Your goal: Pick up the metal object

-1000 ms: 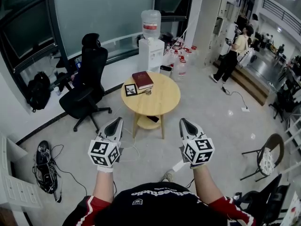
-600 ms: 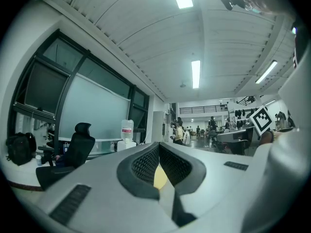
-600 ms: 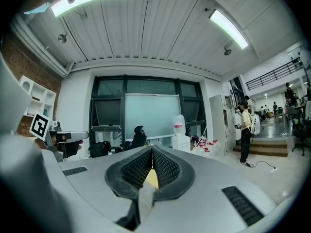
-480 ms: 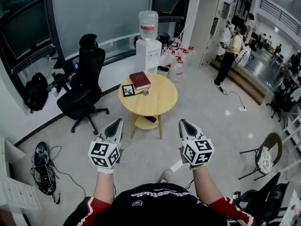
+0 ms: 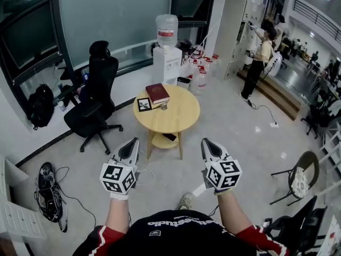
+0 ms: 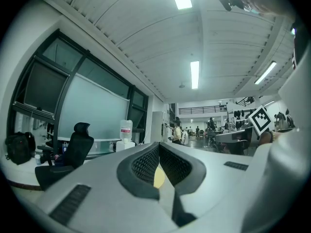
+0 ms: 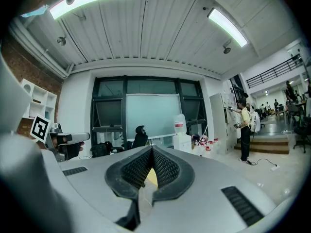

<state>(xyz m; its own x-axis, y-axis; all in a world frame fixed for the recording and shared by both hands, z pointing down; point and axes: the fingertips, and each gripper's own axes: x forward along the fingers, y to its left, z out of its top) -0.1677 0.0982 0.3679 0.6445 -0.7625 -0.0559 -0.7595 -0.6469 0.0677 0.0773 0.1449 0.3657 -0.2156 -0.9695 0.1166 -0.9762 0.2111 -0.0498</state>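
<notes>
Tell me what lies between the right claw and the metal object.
Head view: only bare floor and the round table top separate the right claw from the metal object.

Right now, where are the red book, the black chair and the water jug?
red book [image 5: 157, 93]: head view, its cover.
black chair [image 5: 86, 115]: head view, its seat.
water jug [image 5: 167, 26]: head view, its side.
</notes>
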